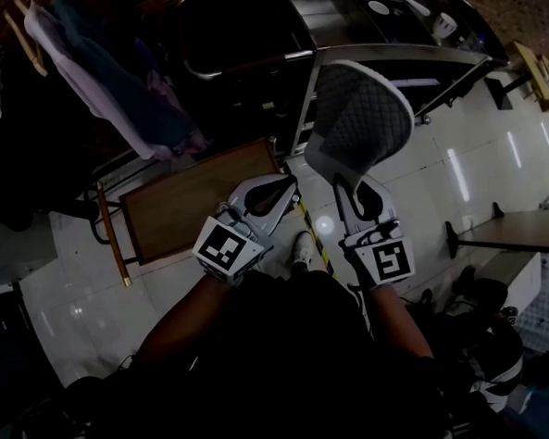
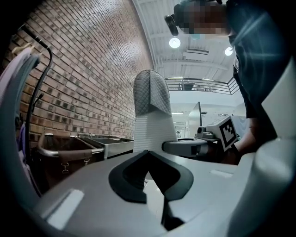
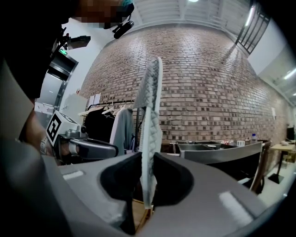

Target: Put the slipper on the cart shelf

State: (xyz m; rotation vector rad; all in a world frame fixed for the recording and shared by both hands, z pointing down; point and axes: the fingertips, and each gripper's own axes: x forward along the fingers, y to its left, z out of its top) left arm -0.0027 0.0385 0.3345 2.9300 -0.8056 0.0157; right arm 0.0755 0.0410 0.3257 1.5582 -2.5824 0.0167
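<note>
A grey quilted slipper [image 1: 359, 116] with a pale sole stands upright in the air, held by its heel end. My right gripper [image 1: 351, 189] is shut on it; in the right gripper view the slipper [image 3: 151, 111] rises edge-on between the dark pads [image 3: 173, 178]. My left gripper [image 1: 266, 200] is beside it on the left, over the wooden board, shut with nothing in it. From the left gripper view the slipper [image 2: 152, 109] shows just ahead. The metal cart [image 1: 385, 57] with its shelf lies beyond the slipper; it is also in the right gripper view as the cart [image 3: 217, 150].
A low wooden-topped stand [image 1: 186, 210] sits below the left gripper. Hanging clothes [image 1: 90, 77] fill the upper left. A brick wall [image 3: 208, 83] rises behind the cart. A dark table [image 1: 526, 231] stands at the right on the white tiled floor [image 1: 457, 166].
</note>
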